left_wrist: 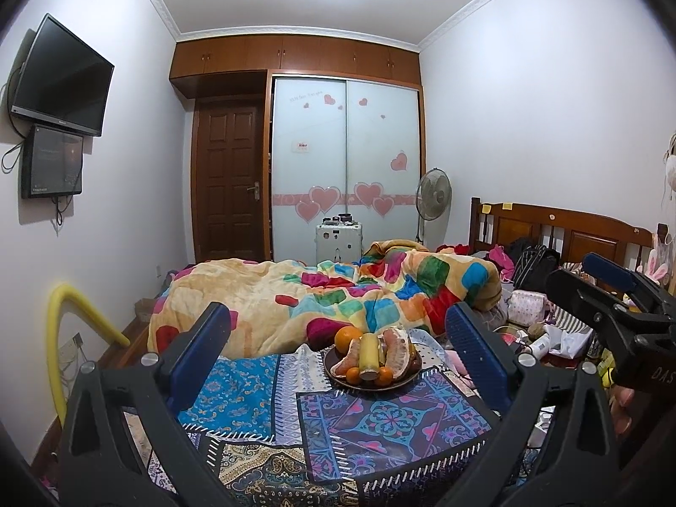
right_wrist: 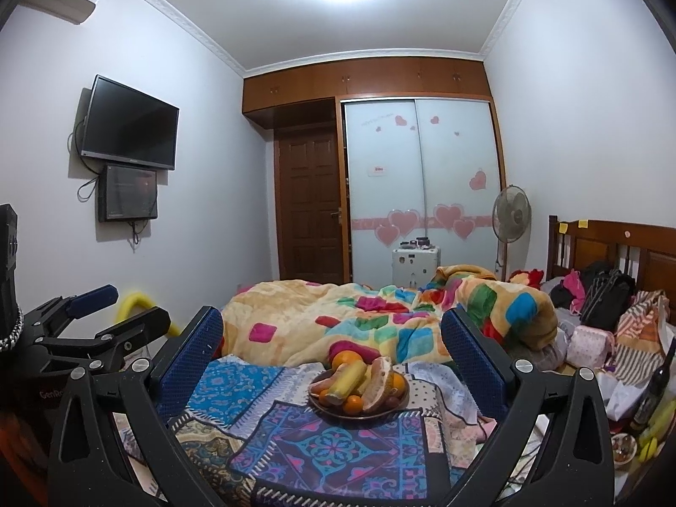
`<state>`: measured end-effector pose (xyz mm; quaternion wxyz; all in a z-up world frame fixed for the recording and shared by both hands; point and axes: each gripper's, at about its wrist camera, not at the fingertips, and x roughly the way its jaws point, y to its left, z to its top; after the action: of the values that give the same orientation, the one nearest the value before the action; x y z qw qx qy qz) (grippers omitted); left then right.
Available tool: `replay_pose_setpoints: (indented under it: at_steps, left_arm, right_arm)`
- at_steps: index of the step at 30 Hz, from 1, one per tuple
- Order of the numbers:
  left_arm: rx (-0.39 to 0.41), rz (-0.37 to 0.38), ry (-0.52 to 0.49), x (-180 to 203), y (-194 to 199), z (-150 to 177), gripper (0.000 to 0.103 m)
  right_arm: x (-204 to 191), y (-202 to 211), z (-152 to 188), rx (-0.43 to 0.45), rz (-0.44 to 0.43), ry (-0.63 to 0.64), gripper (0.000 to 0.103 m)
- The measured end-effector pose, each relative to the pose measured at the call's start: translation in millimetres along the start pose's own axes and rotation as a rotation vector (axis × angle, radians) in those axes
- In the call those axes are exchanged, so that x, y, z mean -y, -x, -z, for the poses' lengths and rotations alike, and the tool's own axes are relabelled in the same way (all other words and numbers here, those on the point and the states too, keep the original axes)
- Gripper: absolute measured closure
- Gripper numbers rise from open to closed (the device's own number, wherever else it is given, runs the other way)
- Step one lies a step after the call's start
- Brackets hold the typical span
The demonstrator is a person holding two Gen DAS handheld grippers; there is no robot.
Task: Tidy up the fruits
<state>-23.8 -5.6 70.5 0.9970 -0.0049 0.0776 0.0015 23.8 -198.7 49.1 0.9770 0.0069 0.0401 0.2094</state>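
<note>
Both pairs of blue-padded fingers stand nearest the lens, spread wide with nothing between them: the left gripper (left_wrist: 338, 350) and the right gripper (right_wrist: 331, 350) each frame the fruit from a distance, touching nothing.

The task's fruit sits gathered on one dark plate (left_wrist: 412, 376), which rests on a patchwork cloth (left_wrist: 380, 426) covering the bench. On it: a large orange (left_wrist: 348, 336) at the rear, peeled pomelo segments (left_wrist: 397, 348) leaning on either side, a yellow cylindrical piece (left_wrist: 368, 352) lying along the middle, and small oranges (left_wrist: 383, 375) at the front rim. The heap is compact and contained; judged by that, it would fit either fruit already arranged or a pile awaiting sorting, and the views do not settle which.

Surroundings:
- A bright quilt (left_wrist: 329, 295) is bunched on the bed directly behind the plate, close to its far edge.
- Bags and clothing (right_wrist: 608, 300) crowd the headboard side.
- A dark bottle (right_wrist: 657, 384) stands at the right, near something yellow, possibly bananas, too blurred to confirm.

Obstruction: none lies between fingers and plate. The leaning segments look liable to slip if a neighbouring piece is disturbed.
</note>
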Motion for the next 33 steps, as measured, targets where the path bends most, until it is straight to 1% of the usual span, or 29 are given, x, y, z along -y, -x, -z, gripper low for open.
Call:
replay_pose_setpoints:
  at_steps: [18, 21, 24, 33]
  left_arm:
    - [-0.014, 0.011, 0.011, -2.6, -4.6, 1.8, 0.0]
    - [-0.015, 0.012, 0.018, -3.6, -5.0, 2.2, 0.0]
    - [-0.029, 0.028, 0.017, -4.4, -6.9, 2.0, 0.0]
    - [-0.036, 0.031, 0.014, -1.8, -7.9, 4.1, 0.0]
  right_arm:
    - [-0.7, -0.3, 0.0, -0.006, 0.024, 0.024, 0.0]
    - [-0.4, -0.3, 0.1, -0.006, 0.023, 0.025, 0.0]
    - [-0.1, -0.1, -0.3, -0.006, 0.026, 0.026, 0.0]
    - [2.1, -1.3, -0.6, -0.015, 0.015, 0.012, 0.0]
